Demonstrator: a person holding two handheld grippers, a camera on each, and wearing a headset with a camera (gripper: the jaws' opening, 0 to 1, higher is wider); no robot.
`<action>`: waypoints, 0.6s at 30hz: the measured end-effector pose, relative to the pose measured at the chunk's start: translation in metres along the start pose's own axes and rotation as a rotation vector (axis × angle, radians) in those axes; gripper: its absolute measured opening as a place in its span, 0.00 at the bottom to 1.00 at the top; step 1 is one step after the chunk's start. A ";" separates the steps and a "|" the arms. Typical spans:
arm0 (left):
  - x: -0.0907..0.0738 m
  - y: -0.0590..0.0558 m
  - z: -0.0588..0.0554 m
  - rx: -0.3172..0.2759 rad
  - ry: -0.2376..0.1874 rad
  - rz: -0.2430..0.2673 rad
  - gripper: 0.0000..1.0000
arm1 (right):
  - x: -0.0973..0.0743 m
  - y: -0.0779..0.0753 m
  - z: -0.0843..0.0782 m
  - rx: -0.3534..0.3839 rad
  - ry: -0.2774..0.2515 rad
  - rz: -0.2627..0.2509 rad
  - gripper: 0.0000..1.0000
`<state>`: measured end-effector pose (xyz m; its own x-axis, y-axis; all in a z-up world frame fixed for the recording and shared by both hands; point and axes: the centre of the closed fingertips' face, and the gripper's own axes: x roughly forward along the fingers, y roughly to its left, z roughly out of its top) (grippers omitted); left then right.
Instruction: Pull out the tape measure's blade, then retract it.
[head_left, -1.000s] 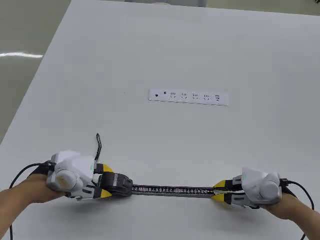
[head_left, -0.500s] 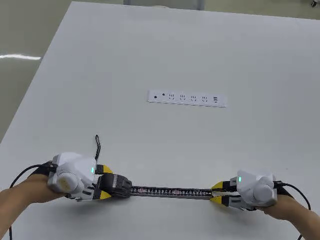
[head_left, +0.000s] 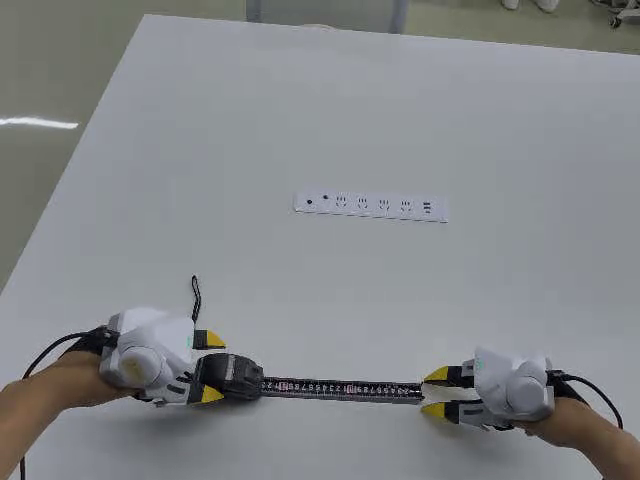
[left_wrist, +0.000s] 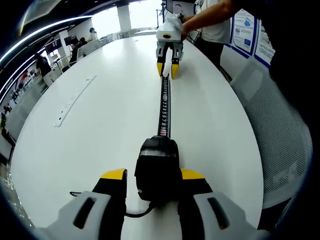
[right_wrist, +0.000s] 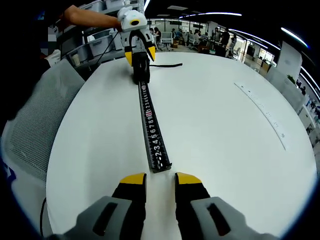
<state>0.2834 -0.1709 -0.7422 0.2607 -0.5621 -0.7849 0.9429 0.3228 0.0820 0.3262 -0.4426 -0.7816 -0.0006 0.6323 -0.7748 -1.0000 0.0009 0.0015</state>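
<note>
The left gripper (head_left: 211, 368) was clamped on the tape measure's case (head_left: 232, 376), which sat on the white table (head_left: 400, 110) near the person's edge. From it the blade (head_left: 340, 388) lay flat and drawn out, its long axis running straight toward the right gripper (head_left: 436, 392), the nearer of the two to the free end. That gripper's jaws stood narrowly apart and empty, with the end hook (right_wrist: 161, 167) just ahead of the gap and not touching (numerals 2 to 9 were legible in the right gripper view; no brand could be read).
</note>
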 end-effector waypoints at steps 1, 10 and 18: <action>-0.001 0.001 0.002 -0.004 -0.005 0.004 0.38 | -0.002 0.000 -0.001 0.002 0.001 -0.007 0.21; -0.013 -0.001 0.007 -0.034 -0.027 0.028 0.40 | -0.014 0.004 0.001 0.037 -0.011 -0.045 0.24; -0.024 -0.011 0.004 -0.087 -0.038 0.050 0.44 | -0.023 0.007 0.003 0.083 -0.028 -0.089 0.28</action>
<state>0.2677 -0.1641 -0.7218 0.3160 -0.5719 -0.7570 0.9075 0.4148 0.0655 0.3191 -0.4546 -0.7620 0.0898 0.6481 -0.7562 -0.9925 0.1219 -0.0134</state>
